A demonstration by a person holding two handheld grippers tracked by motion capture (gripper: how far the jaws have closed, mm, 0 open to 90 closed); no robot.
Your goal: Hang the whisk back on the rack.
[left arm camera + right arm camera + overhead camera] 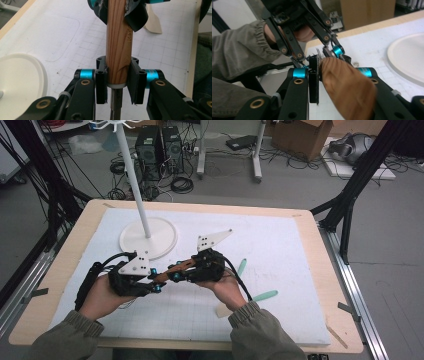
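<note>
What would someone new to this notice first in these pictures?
Most striking is the wooden handle held level above the middle of the white mat, with the left gripper clamped on one end and the right gripper closed on the other. Next comes the white stand with its tall pole, behind the hands.

Round wooden handle [118, 50] with a metal stem, level above the mat, clamped at both ends.

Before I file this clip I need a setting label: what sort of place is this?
Probably a robotics or recording lab, not a home. A wooden table topped with a white gridded foam mat stands among black computer towers, loose black floor cables and a brown cardboard box.
</note>
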